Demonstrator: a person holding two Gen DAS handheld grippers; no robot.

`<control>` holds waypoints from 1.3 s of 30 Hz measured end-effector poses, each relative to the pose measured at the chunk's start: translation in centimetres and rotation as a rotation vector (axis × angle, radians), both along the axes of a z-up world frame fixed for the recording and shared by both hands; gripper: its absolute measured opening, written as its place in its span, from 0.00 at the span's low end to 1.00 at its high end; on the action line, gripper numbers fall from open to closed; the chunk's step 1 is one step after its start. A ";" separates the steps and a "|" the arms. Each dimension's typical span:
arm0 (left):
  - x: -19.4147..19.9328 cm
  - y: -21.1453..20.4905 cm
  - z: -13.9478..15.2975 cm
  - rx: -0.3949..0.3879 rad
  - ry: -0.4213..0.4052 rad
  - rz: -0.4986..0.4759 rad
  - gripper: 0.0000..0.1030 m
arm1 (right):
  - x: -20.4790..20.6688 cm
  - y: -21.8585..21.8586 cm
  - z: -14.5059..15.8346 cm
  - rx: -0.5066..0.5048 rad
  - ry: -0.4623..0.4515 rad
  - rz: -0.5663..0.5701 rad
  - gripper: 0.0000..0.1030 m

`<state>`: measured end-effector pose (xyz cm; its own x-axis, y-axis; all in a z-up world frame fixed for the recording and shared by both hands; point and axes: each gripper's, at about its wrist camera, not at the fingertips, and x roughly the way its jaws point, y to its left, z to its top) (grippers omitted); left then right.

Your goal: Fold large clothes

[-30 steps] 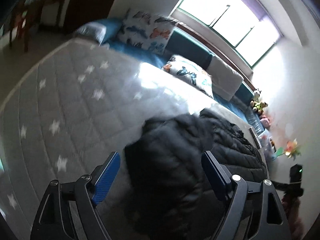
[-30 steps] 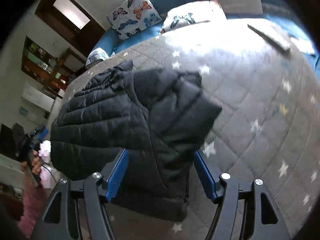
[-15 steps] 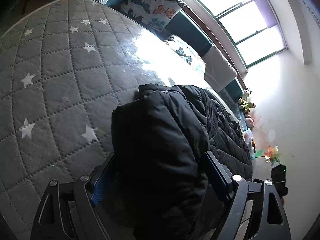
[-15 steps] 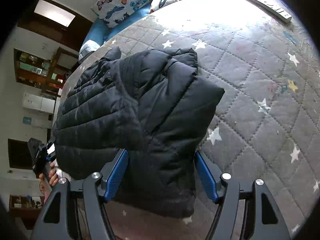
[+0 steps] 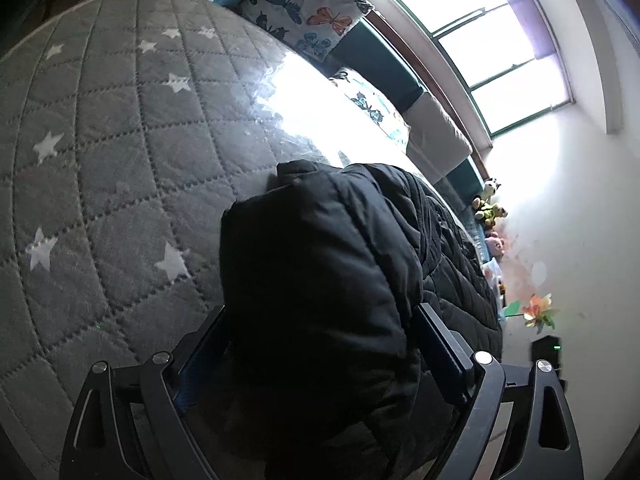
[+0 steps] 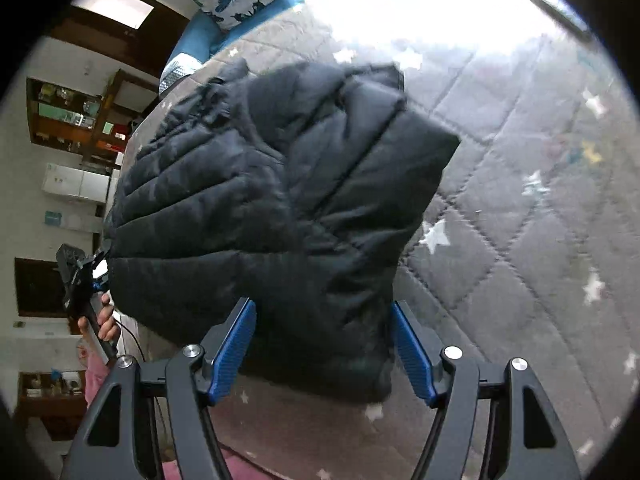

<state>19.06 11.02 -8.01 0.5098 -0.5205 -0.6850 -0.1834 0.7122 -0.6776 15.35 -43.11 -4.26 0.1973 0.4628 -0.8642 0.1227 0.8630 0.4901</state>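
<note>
The black puffer jacket (image 5: 320, 288) is lying on the grey quilted bedcover with white stars (image 5: 100, 168), already doubled over itself into a thick bundle, and its near edge is sitting right at the edge of the bed closest to the person. In the left wrist view the left gripper (image 5: 320, 356) is standing with its jaws wide apart, and the bulky near end of the jacket is filling the gap between the two blue pads; the fabric is hiding part of the pads, so I cannot tell if they are touching it, but they are not pinching it. In the right wrist view the right gripper (image 6: 324, 344) is also spread wide, and the lower hem of the jacket (image 6: 280, 208) is lying between its fingers and just in front of them. Both grippers are equally near, each at one near corner. The long axis of the bundle seems to be running across, from one gripper to the other, while the folded flap is pointing away toward the butterfly pillows (image 5: 308, 12). I judge the next move depends on closing both jaws on this near edge.
</note>
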 end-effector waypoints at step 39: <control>5.5 -2.1 -5.4 -0.200 0.066 -0.063 0.83 | 1.6 -2.6 -2.6 0.226 -0.199 0.009 0.93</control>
